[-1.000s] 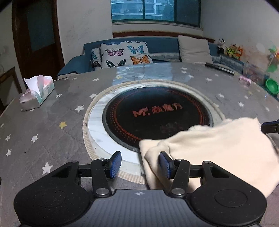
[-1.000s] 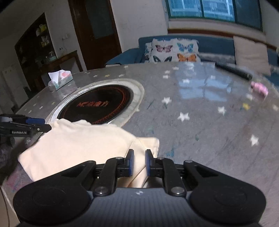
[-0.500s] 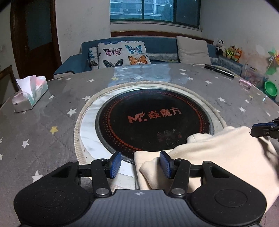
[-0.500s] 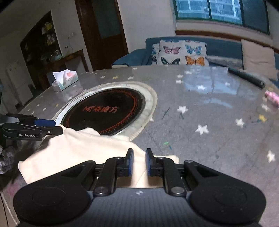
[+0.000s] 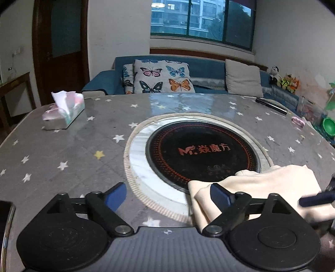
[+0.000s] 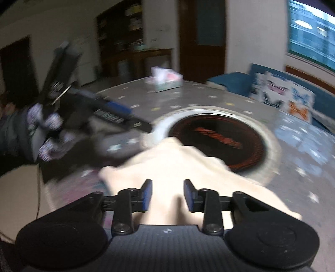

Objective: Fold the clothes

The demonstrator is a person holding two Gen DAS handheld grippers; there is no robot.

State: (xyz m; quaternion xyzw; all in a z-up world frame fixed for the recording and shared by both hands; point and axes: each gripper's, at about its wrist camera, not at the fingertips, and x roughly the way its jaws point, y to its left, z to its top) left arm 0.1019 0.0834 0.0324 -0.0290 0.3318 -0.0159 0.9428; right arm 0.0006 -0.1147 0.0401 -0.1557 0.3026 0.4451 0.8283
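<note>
A cream garment (image 5: pixel 272 184) is seen bunched at the near edge of a round table (image 5: pixel 62 150), its far edge draped over the rim of the black cooktop (image 5: pixel 201 150) set into the tabletop. The left gripper (image 5: pixel 168 193) is held low over the table with its blue-padded fingers (image 5: pixel 116 195) spread wide — nothing is pinched between them, though the right-hand pad sits against the garment's nearest fold.

From the right wrist view, heavily blurred, the same garment (image 6: pixel 178 167) is shown spread beneath the right gripper (image 6: pixel 167 195), whose fingers (image 6: pixel 146 194) are parted over the cloth with a clear gap between the pads; whether the pads touch the fabric cannot be told. The left gripper (image 6: pixel 127 115) is caught at the frame's left, raised above the table and gripped by a gloved hand (image 6: pixel 41 136).

Elsewhere on the star-patterned table a tissue box (image 5: pixel 65 114) is set well to the left, a dark bar (image 5: pixel 271 105) lies near the far right edge, and a phone (image 5: pixel 5 226) is cut off at the left border. A blue sofa (image 5: pixel 205 67) with butterfly cushions (image 5: pixel 163 77) is seen behind — beneath a window (image 5: pixel 201 18).
</note>
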